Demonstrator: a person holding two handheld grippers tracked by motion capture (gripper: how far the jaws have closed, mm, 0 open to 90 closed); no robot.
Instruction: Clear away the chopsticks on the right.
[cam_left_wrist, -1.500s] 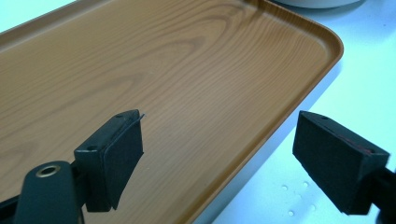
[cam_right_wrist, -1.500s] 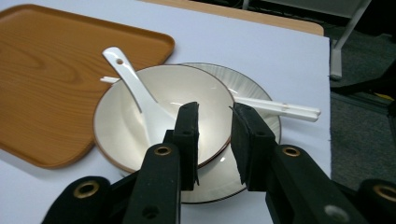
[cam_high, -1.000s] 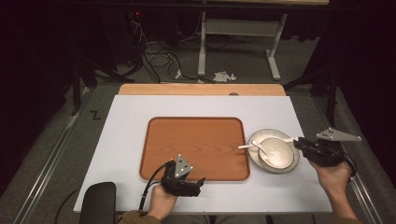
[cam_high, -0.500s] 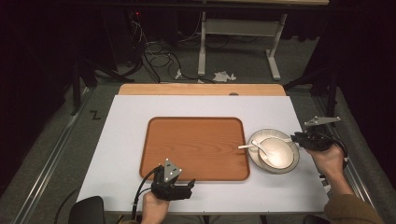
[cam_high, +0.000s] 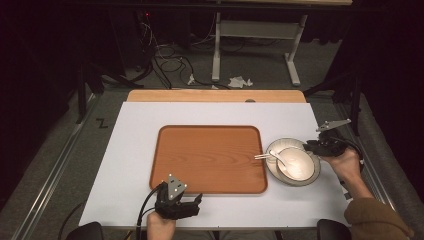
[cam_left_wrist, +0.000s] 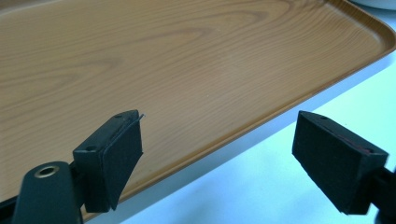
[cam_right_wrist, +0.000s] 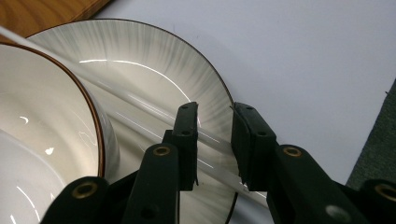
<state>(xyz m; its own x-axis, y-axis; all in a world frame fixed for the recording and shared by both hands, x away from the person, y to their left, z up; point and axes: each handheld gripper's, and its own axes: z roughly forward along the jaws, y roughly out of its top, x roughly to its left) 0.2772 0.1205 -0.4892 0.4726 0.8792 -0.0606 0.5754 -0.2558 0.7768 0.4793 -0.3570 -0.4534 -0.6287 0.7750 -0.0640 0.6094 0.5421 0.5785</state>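
A wooden tray (cam_high: 210, 157) lies mid-table. To its right a grey plate (cam_high: 272, 150) carries a white bowl (cam_high: 297, 165), and a white utensil (cam_high: 265, 156) lies across the plate's left rim. My right gripper (cam_high: 320, 146) hovers at the plate's right edge, pointing left. In the right gripper view the bowl (cam_right_wrist: 37, 116) sits on the plate (cam_right_wrist: 154, 60), and a thin white stick (cam_right_wrist: 140, 105) crosses the plate. It runs under the narrow gap of my right gripper (cam_right_wrist: 215, 112), whose pads do not touch it. My left gripper (cam_high: 179, 202) (cam_left_wrist: 226, 158) stands wide open over the tray's (cam_left_wrist: 187, 70) near edge.
The white tabletop (cam_high: 135, 145) ends just behind the left hand and just right of the plate. A wooden strip (cam_high: 215, 96) runs along its far edge. Cables and desk legs stand on the floor beyond. Bare table lies left of the tray.
The right hand has moved left and down onto the plate's right edge. The left hand has slid a little left and back toward the near table edge.
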